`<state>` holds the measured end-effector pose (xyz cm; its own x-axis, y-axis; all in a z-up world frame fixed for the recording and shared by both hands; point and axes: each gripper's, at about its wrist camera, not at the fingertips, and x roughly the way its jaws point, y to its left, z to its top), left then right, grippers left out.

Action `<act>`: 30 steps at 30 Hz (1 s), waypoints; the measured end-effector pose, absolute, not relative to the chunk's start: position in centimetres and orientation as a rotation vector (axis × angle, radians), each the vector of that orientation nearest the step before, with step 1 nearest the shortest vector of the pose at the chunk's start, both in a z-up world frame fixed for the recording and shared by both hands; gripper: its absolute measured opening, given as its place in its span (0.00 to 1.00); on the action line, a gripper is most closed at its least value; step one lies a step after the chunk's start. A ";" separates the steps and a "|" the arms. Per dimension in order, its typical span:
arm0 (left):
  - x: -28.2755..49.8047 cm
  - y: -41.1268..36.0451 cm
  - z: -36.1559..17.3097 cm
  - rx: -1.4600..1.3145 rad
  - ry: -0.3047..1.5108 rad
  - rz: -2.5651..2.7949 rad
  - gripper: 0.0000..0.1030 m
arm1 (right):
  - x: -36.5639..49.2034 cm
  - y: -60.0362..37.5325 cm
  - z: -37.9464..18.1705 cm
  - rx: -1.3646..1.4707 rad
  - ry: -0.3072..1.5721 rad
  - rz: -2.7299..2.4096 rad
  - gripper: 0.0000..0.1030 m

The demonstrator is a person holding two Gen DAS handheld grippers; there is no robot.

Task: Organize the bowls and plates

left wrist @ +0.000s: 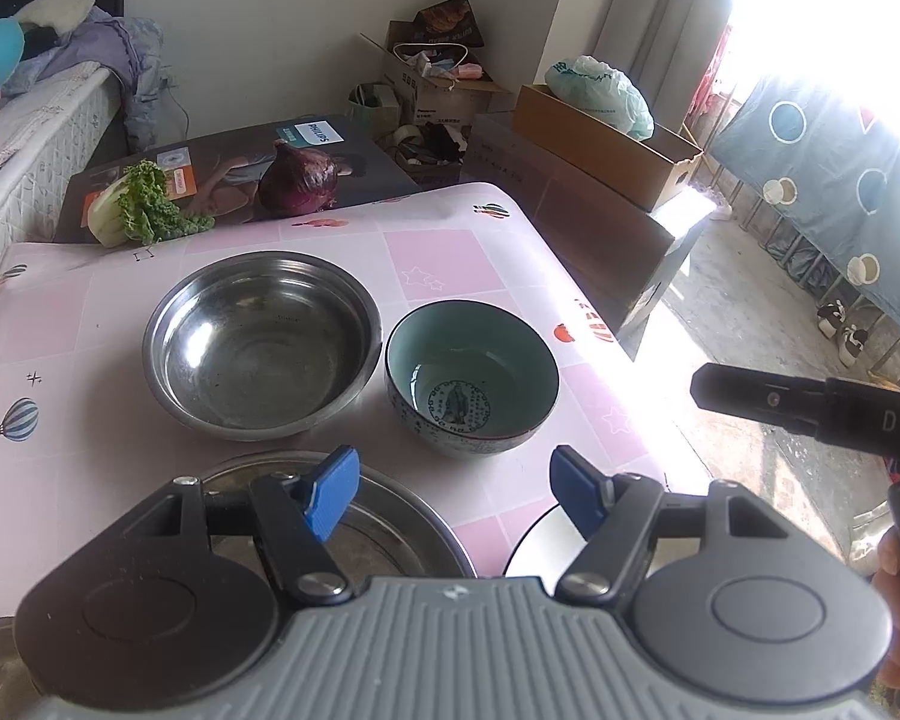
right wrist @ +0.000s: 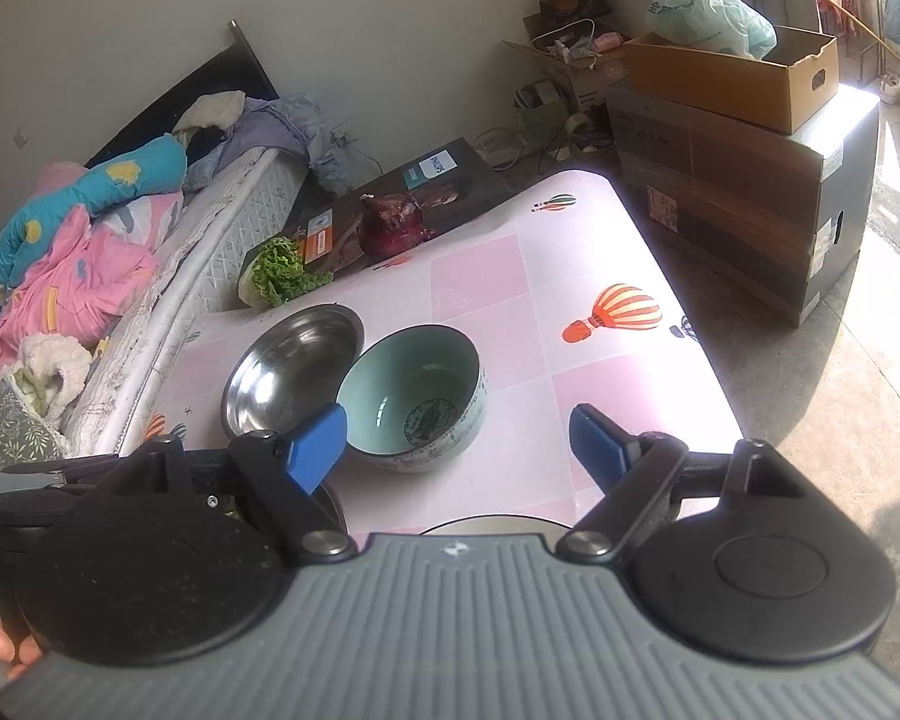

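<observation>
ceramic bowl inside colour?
Pale teal inside the ceramic bowl, with a dark round printed emblem at the bottom; clearest in the left wrist view.

Steel bowl (left wrist: 262,345): wide, shiny, shallow; upright and empty on the pink checked tablecloth (left wrist: 450,258).
Ceramic bowl (left wrist: 471,378): pale green inside with a dark round emblem at the bottom, patterned outside; upright, just right of the steel bowl, rims nearly touching.
Steel plate (left wrist: 390,516): flat, on the near side of the steel bowl, partly hidden.
White plate (left wrist: 540,546): dark-rimmed, near side of the ceramic bowl, mostly hidden.
</observation>
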<state>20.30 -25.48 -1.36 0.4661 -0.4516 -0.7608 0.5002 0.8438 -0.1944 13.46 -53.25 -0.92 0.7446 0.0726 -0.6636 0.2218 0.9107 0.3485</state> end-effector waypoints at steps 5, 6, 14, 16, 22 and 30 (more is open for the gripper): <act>21.6 -25.3 -2.1 0.015 0.951 -0.583 0.68 | 15.0 -53.8 -1.7 0.455 0.743 -0.083 0.79; 21.9 -25.4 -2.3 0.013 0.957 -0.583 0.66 | 15.4 -53.9 -1.9 0.458 0.746 -0.082 0.79; 24.8 -27.3 -4.1 0.025 1.029 -0.562 0.57 | 20.1 -54.1 -4.2 0.458 0.795 -0.060 0.71; 25.6 -27.8 -4.5 0.024 1.050 -0.553 0.53 | 21.5 -53.9 -4.7 0.441 0.812 -0.048 0.65; 27.8 -29.4 -5.7 0.055 1.084 -0.504 0.34 | 25.2 -53.8 -6.7 0.409 0.865 -0.057 0.45; 29.1 -30.3 -7.2 0.076 1.128 -0.477 0.25 | 27.6 -54.5 -9.4 0.445 0.918 -0.044 0.23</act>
